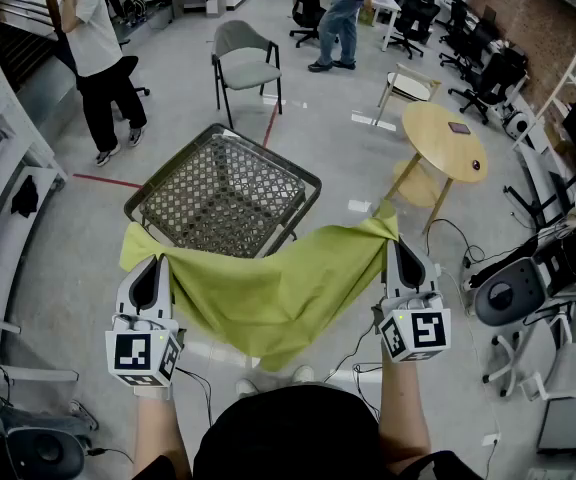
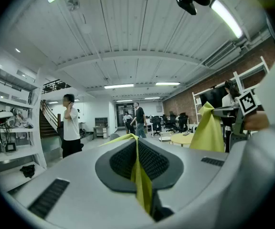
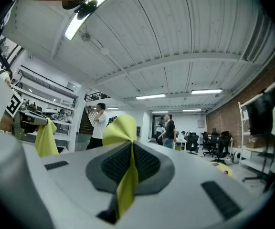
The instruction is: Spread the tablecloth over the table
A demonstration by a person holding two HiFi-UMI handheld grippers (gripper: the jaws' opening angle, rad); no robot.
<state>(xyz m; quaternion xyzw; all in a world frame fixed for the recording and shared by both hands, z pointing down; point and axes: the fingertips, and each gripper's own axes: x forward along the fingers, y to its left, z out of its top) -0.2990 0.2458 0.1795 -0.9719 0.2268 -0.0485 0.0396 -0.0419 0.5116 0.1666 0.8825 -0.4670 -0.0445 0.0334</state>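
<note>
- Holding two corners stretches the tablecloth (image 1: 268,288) ready to sweep over the mesh table (image 1: 223,193) ahead in the head view; a round table (image 1: 446,140) stands aside.
- Left gripper view: your left gripper (image 2: 137,163) pinches a green corner between its jaws.
- Right gripper view: your right gripper (image 3: 130,166) pinches the other; people (image 3: 99,123) stand well away.

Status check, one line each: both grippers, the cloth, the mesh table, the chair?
Tablecloth: held up between the grippers, sagging in the middle, not spread yet.
Left gripper: shut on a corner of the tablecloth.
Right gripper: shut on another corner of the tablecloth.
Mesh table: upright, top bare; near edge hidden behind the tablecloth.
Grey chair: empty.
</note>
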